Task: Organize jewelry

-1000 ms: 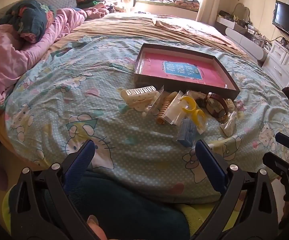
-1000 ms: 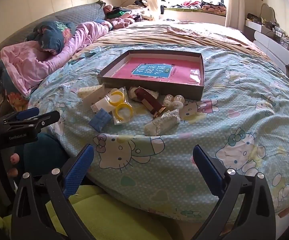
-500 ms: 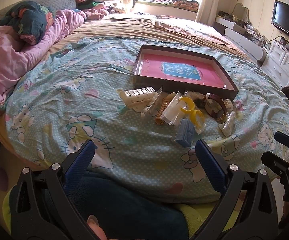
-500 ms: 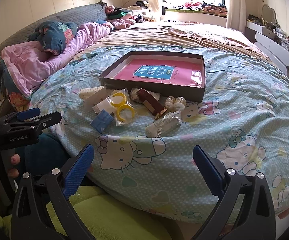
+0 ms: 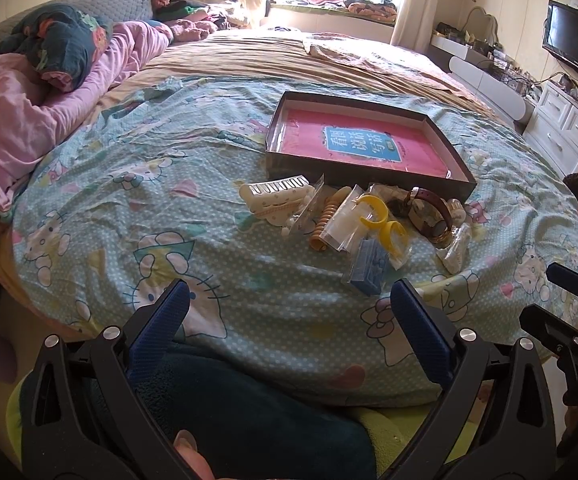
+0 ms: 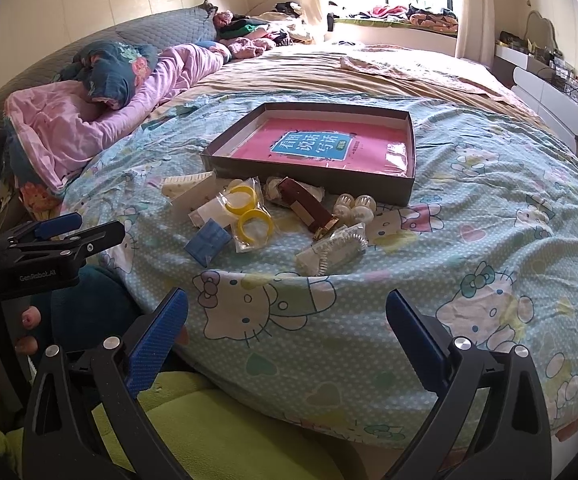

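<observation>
Blue-padded left tool point(image 5: 289, 312) & right tool point(image 6: 287, 312) both wide, empty | nearest: blue packet point(image 6: 208, 242) lower left | grab flat, drop in box point(image 6: 405, 192)

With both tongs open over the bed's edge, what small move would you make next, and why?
Probably ease the right tongs forward toward the bagged white coil, the nearest item; everything still lies outside the box, and the tongs hold nothing.

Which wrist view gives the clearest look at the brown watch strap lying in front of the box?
The right wrist view. There the brown watch strap lies lengthwise in the open, gold end toward the camera. In the left wrist view the strap shows only as a curled loop among the plastic bags.
</observation>
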Demonstrator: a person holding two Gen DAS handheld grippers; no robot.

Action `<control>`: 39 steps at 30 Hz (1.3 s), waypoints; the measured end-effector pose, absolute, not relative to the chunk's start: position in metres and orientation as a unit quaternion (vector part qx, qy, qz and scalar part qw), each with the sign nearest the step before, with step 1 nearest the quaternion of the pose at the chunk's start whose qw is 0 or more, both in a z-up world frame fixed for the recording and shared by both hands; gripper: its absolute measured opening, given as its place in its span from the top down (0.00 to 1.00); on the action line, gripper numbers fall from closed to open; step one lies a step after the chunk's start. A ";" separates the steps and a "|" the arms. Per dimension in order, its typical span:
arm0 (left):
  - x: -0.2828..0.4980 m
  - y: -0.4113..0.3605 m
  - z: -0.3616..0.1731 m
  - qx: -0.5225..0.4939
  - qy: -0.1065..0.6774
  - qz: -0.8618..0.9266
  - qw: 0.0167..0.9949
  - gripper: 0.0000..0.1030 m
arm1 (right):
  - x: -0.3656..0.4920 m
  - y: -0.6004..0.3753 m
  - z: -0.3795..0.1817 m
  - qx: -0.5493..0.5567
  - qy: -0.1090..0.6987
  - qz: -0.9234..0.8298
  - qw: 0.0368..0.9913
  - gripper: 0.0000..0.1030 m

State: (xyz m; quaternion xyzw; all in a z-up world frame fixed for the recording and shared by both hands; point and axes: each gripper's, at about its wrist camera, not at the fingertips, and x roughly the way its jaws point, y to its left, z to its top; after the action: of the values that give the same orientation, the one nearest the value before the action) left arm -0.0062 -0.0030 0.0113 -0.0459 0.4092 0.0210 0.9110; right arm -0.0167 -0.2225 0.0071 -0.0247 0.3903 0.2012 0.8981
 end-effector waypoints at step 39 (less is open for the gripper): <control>0.020 0.025 0.010 -0.079 0.419 0.053 0.903 0.09 | 0.022 -0.213 0.013 -0.006 0.391 0.223 0.893 0.04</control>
State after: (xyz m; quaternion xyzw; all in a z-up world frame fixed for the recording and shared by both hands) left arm 0.0203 0.0251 0.0102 -0.0790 0.4189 0.0526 0.9030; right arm 0.0224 -0.2134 0.0132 -0.0059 0.3912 0.2227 0.8929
